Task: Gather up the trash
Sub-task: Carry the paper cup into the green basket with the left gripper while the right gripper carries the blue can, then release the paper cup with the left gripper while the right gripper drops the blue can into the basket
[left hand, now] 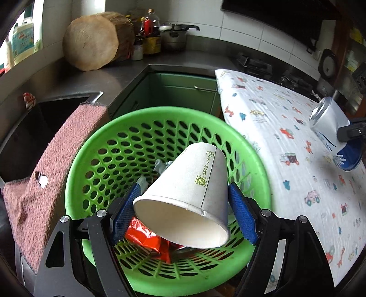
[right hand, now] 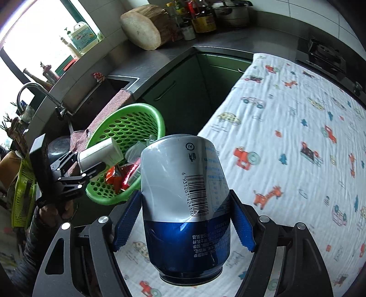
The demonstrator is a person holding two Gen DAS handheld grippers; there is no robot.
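Blue-padded fingers of the left tool are clamped on a white paper cup, which lies tilted with its open mouth toward the camera and its base pointing away. Directly below the cup sits a green perforated basket, and inside it lie a red foil wrapper and some crumpled clear plastic. A pink towel hangs just beside the basket on the left, draped over the edge of a dark sink. Pads of the right tool are closed on a silver and blue drink can, gripping it at its sides with the barcode facing the camera. Under the can spreads a white cloth printed with cars and animals, covering the counter. From the right wrist view, the basket stands to the left of the cloth's edge, with the left tool holding the cup over its rim. Farther off, a round wooden chopping block leans by bottles on the grey counter.
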